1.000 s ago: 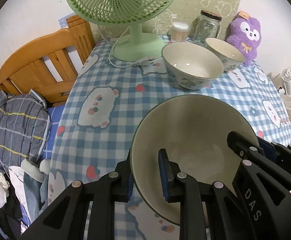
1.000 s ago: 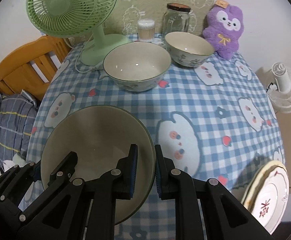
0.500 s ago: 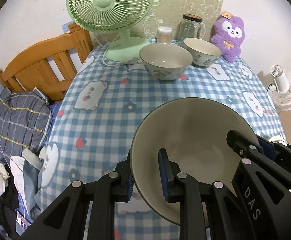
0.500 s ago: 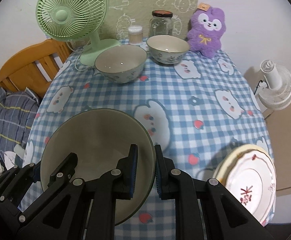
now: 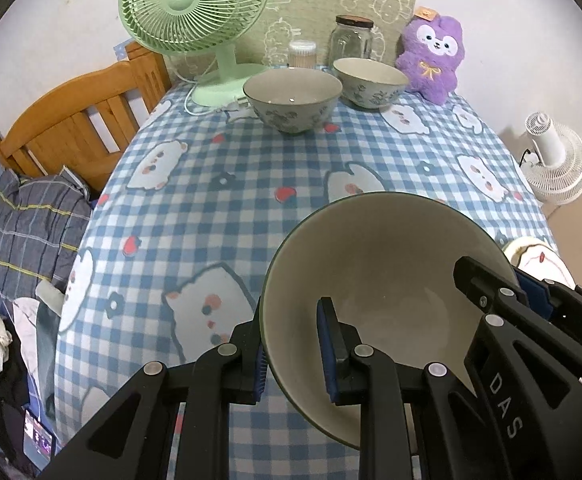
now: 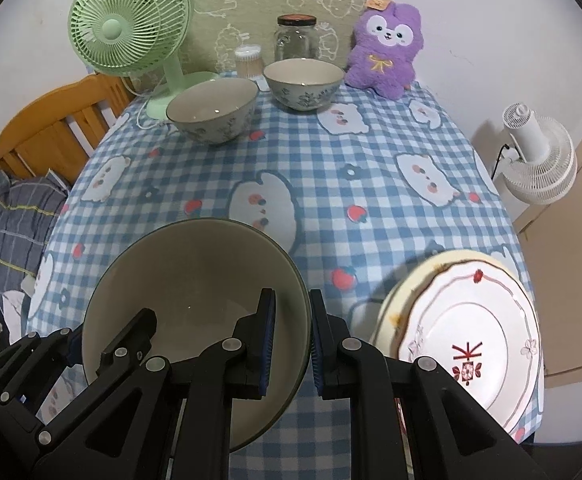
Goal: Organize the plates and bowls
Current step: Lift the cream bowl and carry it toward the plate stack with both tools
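A large cream bowl with a dark green rim (image 5: 391, 272) (image 6: 195, 280) hangs above the near part of the blue checked tablecloth (image 5: 219, 200). My left gripper (image 5: 293, 336) is shut on the bowl's left rim, and my right gripper (image 6: 291, 320) is shut on its right rim. Each gripper has one finger inside the bowl and one outside. Two floral bowls (image 5: 291, 100) (image 5: 371, 80) stand side by side at the far end of the table. A stack of plates (image 6: 467, 340) lies at the front right corner, with a white plate with a red mark on top.
A green fan (image 5: 195, 12), a glass jar (image 5: 351, 40), a small container (image 5: 302, 54) and a purple plush toy (image 5: 435, 56) line the far edge. A wooden bed frame (image 5: 71, 120) stands to the left. A white floor fan (image 6: 539, 156) stands to the right.
Both grippers, still shut on the large bowl, have pulled back toward the near edge of the table. The far bowls look smaller, and the plate stack has come further into the right wrist view.
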A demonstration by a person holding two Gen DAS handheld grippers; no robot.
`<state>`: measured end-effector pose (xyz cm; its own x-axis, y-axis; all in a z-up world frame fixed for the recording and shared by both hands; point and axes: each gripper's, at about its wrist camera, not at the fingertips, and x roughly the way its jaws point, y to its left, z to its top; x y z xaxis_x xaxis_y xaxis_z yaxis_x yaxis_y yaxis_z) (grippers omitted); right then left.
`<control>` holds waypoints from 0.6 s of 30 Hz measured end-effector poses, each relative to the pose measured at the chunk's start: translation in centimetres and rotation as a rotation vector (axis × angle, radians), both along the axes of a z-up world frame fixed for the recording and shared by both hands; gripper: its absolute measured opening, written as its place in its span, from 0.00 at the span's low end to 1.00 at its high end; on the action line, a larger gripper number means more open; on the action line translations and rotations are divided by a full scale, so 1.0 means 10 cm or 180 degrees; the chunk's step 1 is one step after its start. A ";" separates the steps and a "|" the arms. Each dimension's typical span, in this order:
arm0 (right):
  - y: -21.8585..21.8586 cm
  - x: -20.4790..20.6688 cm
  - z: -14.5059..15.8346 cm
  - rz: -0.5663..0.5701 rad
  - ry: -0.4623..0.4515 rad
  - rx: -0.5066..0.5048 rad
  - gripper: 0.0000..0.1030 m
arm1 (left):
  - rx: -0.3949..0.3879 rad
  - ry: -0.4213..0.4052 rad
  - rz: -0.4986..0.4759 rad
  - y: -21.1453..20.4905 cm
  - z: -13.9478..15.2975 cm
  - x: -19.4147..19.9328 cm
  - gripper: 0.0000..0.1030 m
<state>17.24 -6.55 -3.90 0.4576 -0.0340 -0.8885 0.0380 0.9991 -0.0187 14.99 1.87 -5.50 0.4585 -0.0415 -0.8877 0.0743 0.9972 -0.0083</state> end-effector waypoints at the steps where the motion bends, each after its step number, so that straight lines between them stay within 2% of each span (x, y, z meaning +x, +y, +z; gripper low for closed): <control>1: -0.02 -0.02 -0.02 -0.0006 0.0004 0.0003 0.19 | 0.0001 0.0006 -0.0003 -0.02 -0.01 -0.02 0.19; 7: -0.15 -0.12 -0.15 -0.0024 0.0081 0.0048 0.19 | 0.0014 0.0052 -0.0026 -0.13 -0.13 -0.12 0.19; 16: -0.20 -0.20 -0.35 0.0135 0.0174 0.0003 0.19 | 0.0042 0.0142 0.0063 -0.19 -0.33 -0.25 0.19; 18: -0.20 -0.23 -0.35 0.0159 0.0136 0.0003 0.19 | 0.0067 0.0071 0.0071 -0.21 -0.33 -0.29 0.19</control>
<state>14.98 -8.59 -7.43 0.4204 -0.0112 -0.9073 -0.0127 0.9998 -0.0182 12.07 -0.24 -8.77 0.4392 -0.0126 -0.8983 0.0520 0.9986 0.0114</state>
